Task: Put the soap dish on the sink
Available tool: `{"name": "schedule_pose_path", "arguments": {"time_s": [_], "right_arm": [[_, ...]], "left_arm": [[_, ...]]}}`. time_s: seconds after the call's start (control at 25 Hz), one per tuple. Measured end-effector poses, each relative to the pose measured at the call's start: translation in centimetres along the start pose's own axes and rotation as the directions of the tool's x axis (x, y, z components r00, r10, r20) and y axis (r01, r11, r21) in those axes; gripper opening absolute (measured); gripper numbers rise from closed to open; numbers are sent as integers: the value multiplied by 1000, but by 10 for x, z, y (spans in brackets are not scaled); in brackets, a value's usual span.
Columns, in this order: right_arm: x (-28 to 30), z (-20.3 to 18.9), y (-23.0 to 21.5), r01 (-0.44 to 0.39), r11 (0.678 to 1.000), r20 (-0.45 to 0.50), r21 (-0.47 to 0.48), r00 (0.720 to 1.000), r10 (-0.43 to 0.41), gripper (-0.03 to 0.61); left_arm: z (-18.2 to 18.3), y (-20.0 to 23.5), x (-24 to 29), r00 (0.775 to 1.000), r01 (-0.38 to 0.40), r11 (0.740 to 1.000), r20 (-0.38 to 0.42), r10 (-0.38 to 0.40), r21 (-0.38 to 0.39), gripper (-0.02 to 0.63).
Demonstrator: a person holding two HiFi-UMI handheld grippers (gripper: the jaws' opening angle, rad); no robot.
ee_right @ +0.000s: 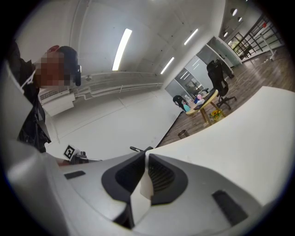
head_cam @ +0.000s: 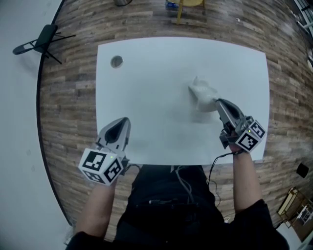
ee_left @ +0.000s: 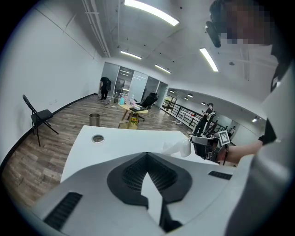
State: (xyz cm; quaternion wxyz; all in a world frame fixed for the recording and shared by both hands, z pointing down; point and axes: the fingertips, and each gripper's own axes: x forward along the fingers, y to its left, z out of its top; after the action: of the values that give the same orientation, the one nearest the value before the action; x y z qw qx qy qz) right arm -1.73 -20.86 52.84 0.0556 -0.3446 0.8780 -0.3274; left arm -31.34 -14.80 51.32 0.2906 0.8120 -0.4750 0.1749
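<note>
The white soap dish [head_cam: 202,93] hangs over the right half of the white table [head_cam: 161,132]. My right gripper [head_cam: 218,101] is shut on its near edge. In the right gripper view a thin white edge of the soap dish [ee_right: 144,185] is pinched between the dark pads. In the left gripper view the soap dish [ee_left: 179,147] shows at the right, with the right gripper [ee_left: 199,146] behind it. A round drain hole [head_cam: 116,61] lies in the table's far left corner. My left gripper [head_cam: 126,120] stands over the near left edge, shut, with nothing held.
A black folding chair [head_cam: 41,41] stands on the wooden floor, left of the table. A yellow stool [head_cam: 188,10] and a metal bin [head_cam: 122,2] stand beyond the far edge. People stand far back in the room.
</note>
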Motion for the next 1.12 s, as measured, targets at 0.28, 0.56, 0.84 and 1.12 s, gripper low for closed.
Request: {"name": "schedule_pose_path", "arguments": {"time_s": [0.28,0.56,0.84,1.12], "right_arm": [[-10,-16,7,16,1000,-10,10,1000,-16,35],[-13,-24,7,36,999,-12,31,999,-36,35],[-18,-37,5,59,997,-23,44,998,-58,35],[-24,-52,7,76,994,-32,75,997,-74,37]], "left_arm": [[-2,-7,-12,1000,0,1000,-2,0,-2,-11],[2,-9,-12,1000,13,1000,-8,-12,13,-11],[1,-10,-12,1000,21,1000,-13,-21,12,-11],[3,-19,-10,999,37,999,-10,-37,24,-11]]}}
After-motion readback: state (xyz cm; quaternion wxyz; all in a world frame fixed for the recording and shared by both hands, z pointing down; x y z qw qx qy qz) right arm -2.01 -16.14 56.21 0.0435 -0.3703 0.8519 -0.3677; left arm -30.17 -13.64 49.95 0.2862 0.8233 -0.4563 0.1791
